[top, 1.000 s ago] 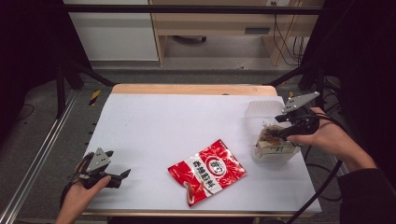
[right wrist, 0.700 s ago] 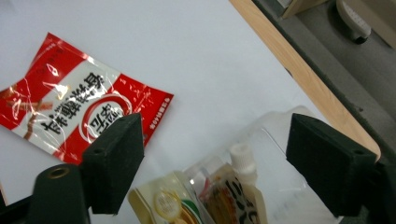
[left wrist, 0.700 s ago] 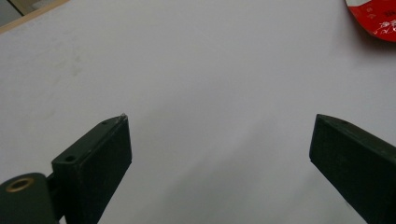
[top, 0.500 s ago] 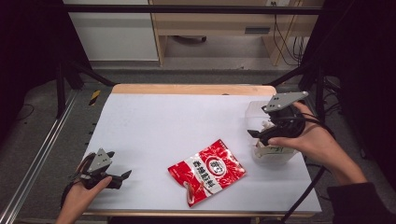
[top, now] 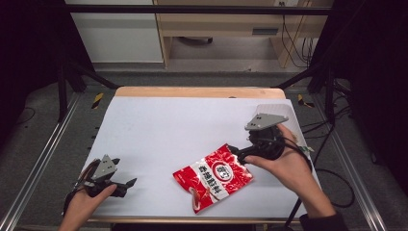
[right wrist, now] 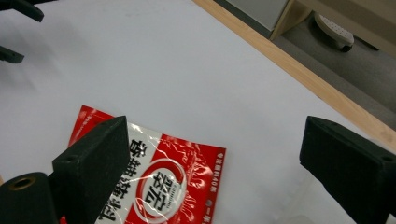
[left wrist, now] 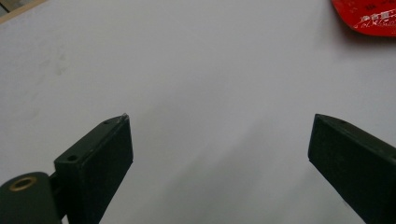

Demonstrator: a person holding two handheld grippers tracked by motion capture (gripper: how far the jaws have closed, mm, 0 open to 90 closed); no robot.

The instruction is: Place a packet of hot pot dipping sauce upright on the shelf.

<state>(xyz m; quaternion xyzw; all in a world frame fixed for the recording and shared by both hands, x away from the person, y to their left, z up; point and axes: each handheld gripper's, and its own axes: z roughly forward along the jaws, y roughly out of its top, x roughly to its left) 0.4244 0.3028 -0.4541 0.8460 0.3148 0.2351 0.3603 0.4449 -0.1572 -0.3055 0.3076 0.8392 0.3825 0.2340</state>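
The white-topped table with a pale wooden far edge (top: 159, 120) fills the middle of the high view, dark frame rails running down both sides of the frame.

The glossy red and white plastic snack bag with printed characters (top: 214, 175) lies flat on the table, lower centre of the high view, tilted with one corner toward the lower edge. In the right gripper view it sits at the lower left of the frame (right wrist: 154, 182), partly behind the left jaw; in the left gripper view a red corner of it shows at the upper right (left wrist: 369, 18).

The right hand (top: 288, 168) comes in from the lower right of the high view and bears the right gripper (top: 235, 153), whose tips are at the bag's upper right edge; whether they touch it cannot be told. Its jaws have just been opening and stand spread wide in its own view (right wrist: 215, 149), with bare table between them and nothing pinched.

The left hand (top: 84, 202) lies at the lower left of the high view, holding the left gripper (top: 129, 184) low over the table, well apart from the bag. Its jaws are spread wide too (left wrist: 219, 140), over bare white surface.
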